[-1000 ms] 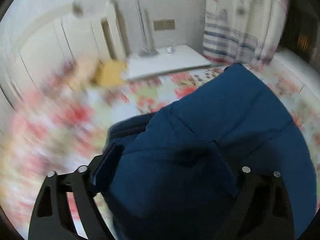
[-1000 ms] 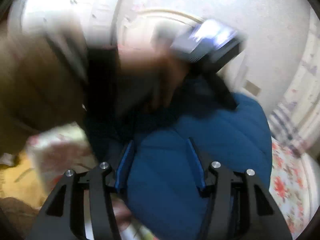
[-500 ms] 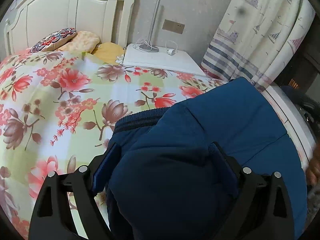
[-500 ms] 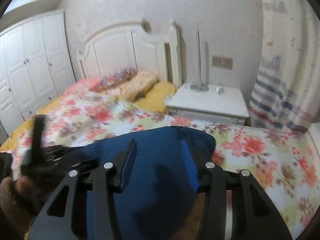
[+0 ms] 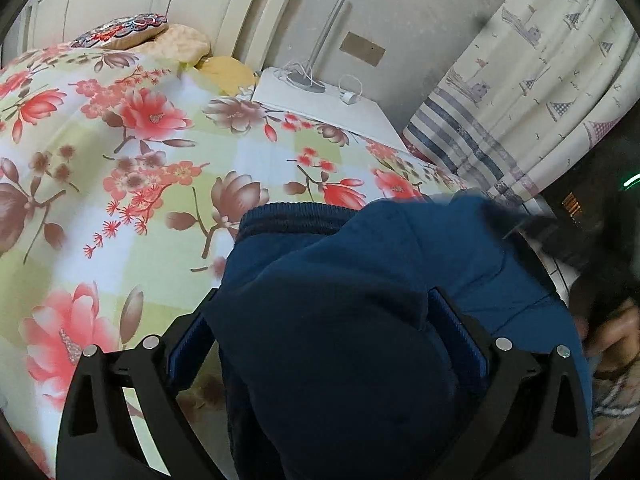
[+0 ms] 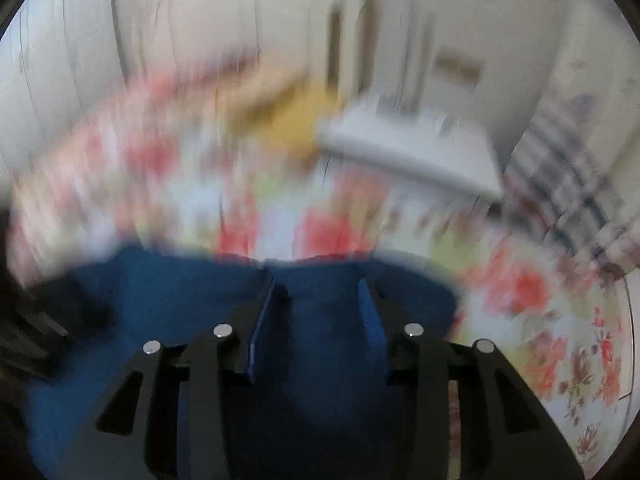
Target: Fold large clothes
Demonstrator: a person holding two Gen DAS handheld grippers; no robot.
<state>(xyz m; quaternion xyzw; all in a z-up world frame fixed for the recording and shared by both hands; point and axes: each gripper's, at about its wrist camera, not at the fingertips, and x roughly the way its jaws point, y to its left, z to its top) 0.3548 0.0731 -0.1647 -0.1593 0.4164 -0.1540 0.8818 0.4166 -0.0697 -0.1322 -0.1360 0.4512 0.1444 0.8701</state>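
A large dark blue garment (image 5: 360, 288) with a ribbed hem hangs over the flowered bedspread (image 5: 132, 152). My left gripper (image 5: 324, 328) has a thick bunch of the blue cloth between its fingers, which stand wide around it. In the right wrist view, which is blurred by motion, my right gripper (image 6: 320, 312) has the same blue garment (image 6: 168, 304) bunched between its fingers. The other gripper and the hand holding it show at the right edge of the left wrist view (image 5: 600, 280).
A white bedside table (image 5: 324, 104) with a lamp base and cable stands beyond the bed. A white headboard (image 5: 224, 0) and pillows (image 5: 160, 36) are at the back left. A striped sailboat curtain (image 5: 520, 92) hangs at the right.
The right wrist view has swung and blurred; the bed now lies ahead with the cloth lower in frame. The left gripper has dropped lower over the bedspread, still holding the blue cloth.
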